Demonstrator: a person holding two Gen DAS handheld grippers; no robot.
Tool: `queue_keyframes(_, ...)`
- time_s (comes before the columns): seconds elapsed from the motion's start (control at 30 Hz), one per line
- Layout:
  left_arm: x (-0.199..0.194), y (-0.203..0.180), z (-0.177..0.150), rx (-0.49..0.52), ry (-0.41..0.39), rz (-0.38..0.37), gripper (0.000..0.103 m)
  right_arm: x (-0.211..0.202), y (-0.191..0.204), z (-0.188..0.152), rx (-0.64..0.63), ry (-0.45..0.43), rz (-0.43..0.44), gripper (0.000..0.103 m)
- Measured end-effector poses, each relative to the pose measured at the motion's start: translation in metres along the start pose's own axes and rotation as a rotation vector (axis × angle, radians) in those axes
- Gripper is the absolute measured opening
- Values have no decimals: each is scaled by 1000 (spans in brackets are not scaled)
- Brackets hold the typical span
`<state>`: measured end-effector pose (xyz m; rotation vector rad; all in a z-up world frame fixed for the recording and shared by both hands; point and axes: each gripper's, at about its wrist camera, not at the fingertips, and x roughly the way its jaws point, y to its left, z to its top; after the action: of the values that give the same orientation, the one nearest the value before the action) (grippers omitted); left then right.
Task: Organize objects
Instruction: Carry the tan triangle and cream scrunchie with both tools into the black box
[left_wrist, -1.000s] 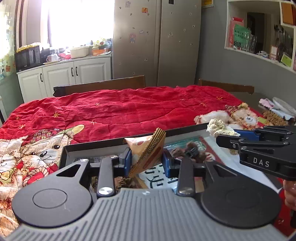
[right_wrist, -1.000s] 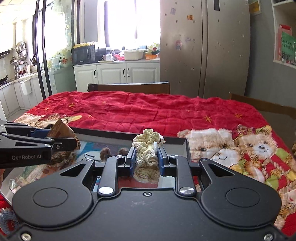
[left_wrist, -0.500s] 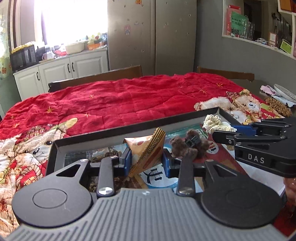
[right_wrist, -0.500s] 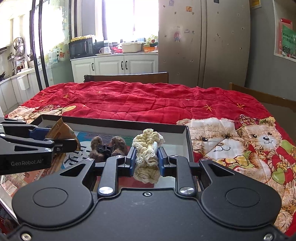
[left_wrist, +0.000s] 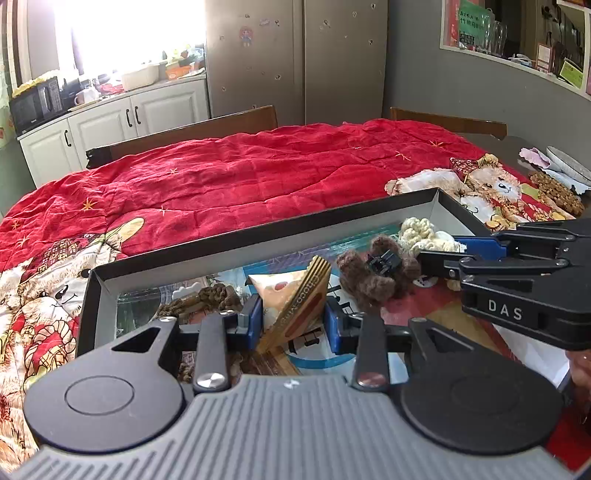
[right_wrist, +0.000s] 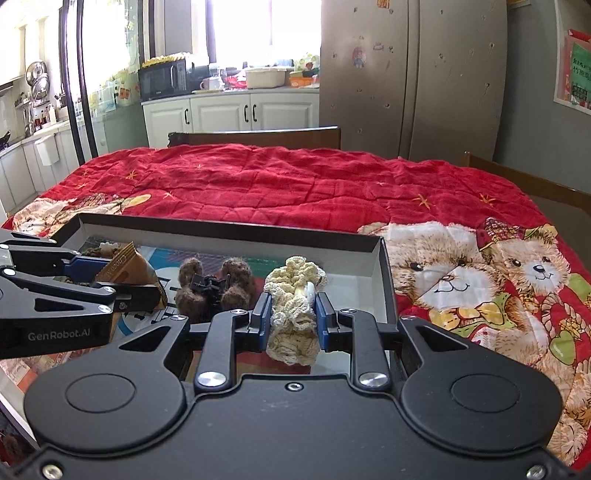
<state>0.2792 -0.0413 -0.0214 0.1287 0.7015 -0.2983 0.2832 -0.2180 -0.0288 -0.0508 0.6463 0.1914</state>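
Note:
My left gripper (left_wrist: 293, 319) is shut on a triangular snack packet (left_wrist: 291, 299), held over the left half of a shallow black-rimmed box (left_wrist: 258, 232). My right gripper (right_wrist: 291, 317) is shut on a cream crocheted scrunchie (right_wrist: 293, 314), held over the box's right end (right_wrist: 373, 258). A brown fuzzy hair clip (left_wrist: 373, 277) lies in the box between the two grippers; it also shows in the right wrist view (right_wrist: 214, 286). The right gripper shows from the side in the left wrist view (left_wrist: 436, 258), and the left gripper shows in the right wrist view (right_wrist: 147, 295).
The box sits on a red teddy-bear quilt (left_wrist: 240, 177) covering the table. Brown lumpy items (left_wrist: 199, 299) lie in the box's left corner. A plate and brown trivet (left_wrist: 557, 192) lie at the far right. Chair backs (left_wrist: 184, 136) stand beyond the table.
Both grippers, still holding their objects, have come lower and further over the box. The brown hair clip and box floor are now more fully in view.

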Motion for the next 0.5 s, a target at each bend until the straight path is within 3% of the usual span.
queue_keyframes(0.5, 4, -3, 0, 27, 23, 9, 51, 7, 3, 1, -26, 61, 11, 25)
